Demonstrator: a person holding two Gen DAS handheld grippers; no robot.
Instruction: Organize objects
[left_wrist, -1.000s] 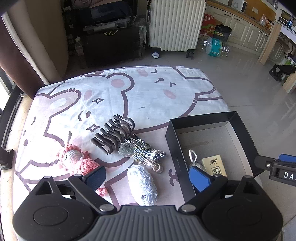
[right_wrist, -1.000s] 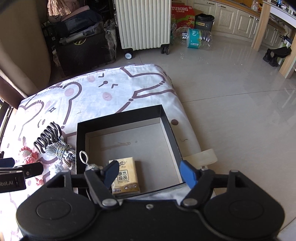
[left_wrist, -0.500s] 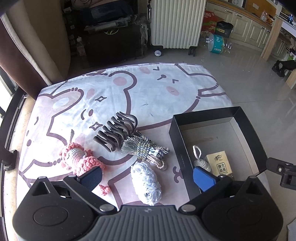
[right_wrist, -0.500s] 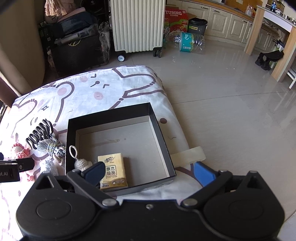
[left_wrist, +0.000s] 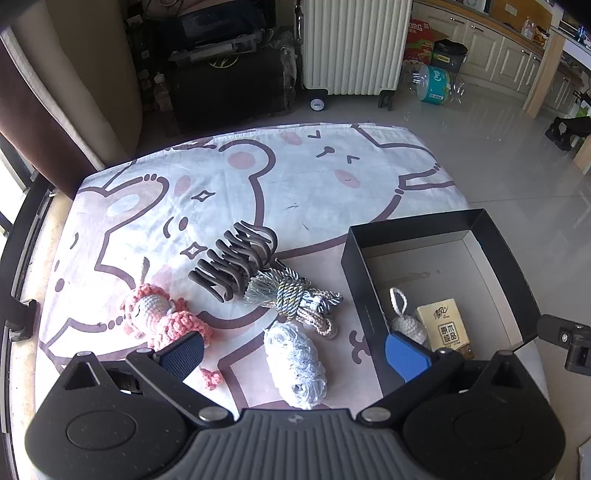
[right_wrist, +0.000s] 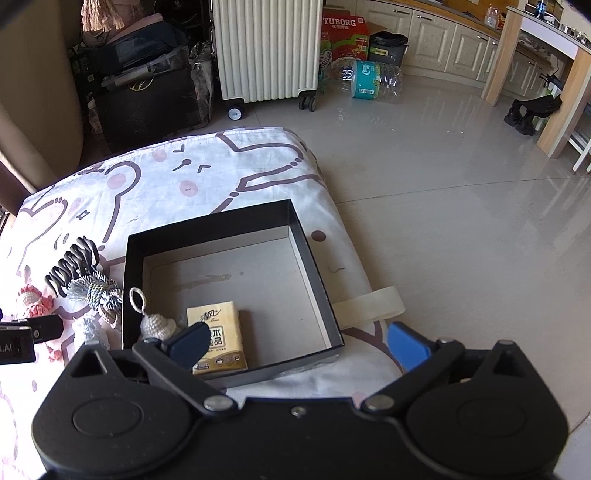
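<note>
Black rigid box (right_wrist: 317, 280), crocheted pink doll (left_wrist: 162, 317), both grippers' jaws just spread wide, empty.

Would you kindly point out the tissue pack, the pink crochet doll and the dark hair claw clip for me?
tissue pack (right_wrist: 218, 334): right wrist view, on its yellow printed top face.
pink crochet doll (left_wrist: 149, 308): left wrist view, on its pale face.
dark hair claw clip (left_wrist: 236, 258): left wrist view, on the middle of its curved teeth.
</note>
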